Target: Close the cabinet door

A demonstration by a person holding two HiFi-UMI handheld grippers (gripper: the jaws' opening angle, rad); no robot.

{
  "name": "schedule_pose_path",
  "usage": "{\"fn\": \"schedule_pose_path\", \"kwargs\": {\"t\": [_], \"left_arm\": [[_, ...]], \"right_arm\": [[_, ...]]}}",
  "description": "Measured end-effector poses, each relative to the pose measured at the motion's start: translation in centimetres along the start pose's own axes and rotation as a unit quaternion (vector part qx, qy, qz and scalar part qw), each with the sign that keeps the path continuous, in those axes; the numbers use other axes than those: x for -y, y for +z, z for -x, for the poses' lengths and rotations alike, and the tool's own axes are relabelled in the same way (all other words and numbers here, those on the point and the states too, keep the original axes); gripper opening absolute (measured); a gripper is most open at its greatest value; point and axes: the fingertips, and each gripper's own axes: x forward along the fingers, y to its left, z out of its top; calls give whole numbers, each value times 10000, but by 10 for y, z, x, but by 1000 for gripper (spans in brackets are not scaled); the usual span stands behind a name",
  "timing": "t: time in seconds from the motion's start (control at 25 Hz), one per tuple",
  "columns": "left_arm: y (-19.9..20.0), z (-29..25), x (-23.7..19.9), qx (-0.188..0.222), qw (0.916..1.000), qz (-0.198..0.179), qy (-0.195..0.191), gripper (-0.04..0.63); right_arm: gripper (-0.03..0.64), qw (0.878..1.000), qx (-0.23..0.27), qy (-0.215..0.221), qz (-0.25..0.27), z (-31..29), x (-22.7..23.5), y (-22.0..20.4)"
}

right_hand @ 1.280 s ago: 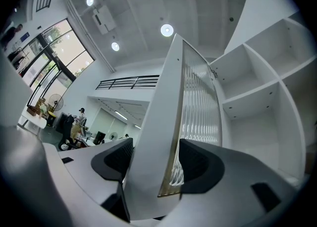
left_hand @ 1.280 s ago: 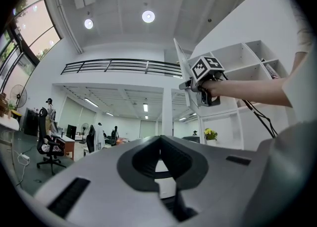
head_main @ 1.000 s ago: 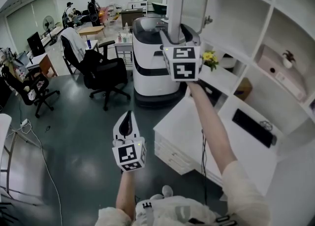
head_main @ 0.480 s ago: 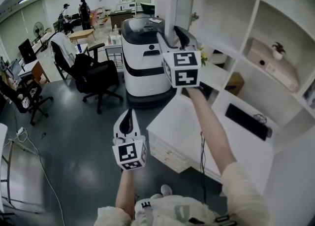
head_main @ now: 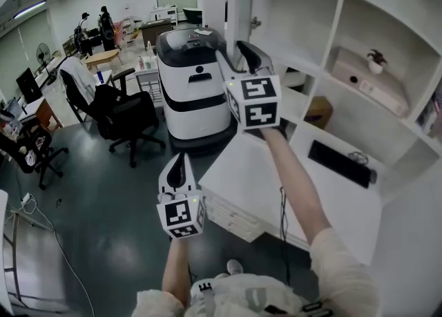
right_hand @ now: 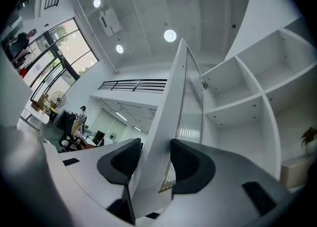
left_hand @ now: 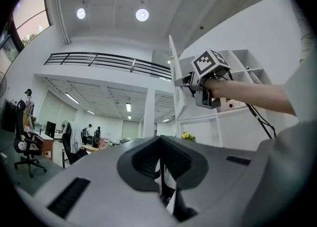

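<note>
The white-framed cabinet door [head_main: 235,5] with a ribbed glass panel stands open, edge-on to the shelf unit [head_main: 345,25]. My right gripper [head_main: 246,49] is raised to the door's lower edge. In the right gripper view the door frame [right_hand: 184,97] fills the gap of the right gripper [right_hand: 154,154]. Its jaws have just been closing and both pads [right_hand: 130,158] lie against the frame. My left gripper [head_main: 179,165] hangs lower, above the floor, shut with nothing in it. The left gripper view shows the left gripper [left_hand: 161,167] as a thin slit and the door [left_hand: 174,90] ahead.
A white wheeled machine [head_main: 190,94] stands left of the door. Below the shelves is a white desk [head_main: 276,191] with a black keyboard [head_main: 338,162]. Black office chairs [head_main: 121,112] stand on the dark floor to the left. Two people [head_main: 103,22] are far at the back.
My right gripper has moved in on the door's lower edge and its jaws have narrowed onto the frame. The whole view has swung towards the shelves. The left gripper stays low.
</note>
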Motion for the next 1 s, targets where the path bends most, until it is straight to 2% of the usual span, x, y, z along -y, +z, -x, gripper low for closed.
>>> {"fn": "schedule_pose_path", "kwargs": {"t": [0.16, 0.44, 1.0], "left_arm": [[2, -7, 15, 19, 9997, 92, -220, 5], [1, -12, 34, 12, 9987, -43, -504, 5], [-4, -29, 80, -67, 9944, 65, -1055, 5]], "right_arm": [[178, 10000, -29, -15, -7, 10, 12, -2], [153, 9999, -19, -17, -160, 32, 40, -5], [97, 9931, -513, -1049, -149, 67, 144, -31]]}}
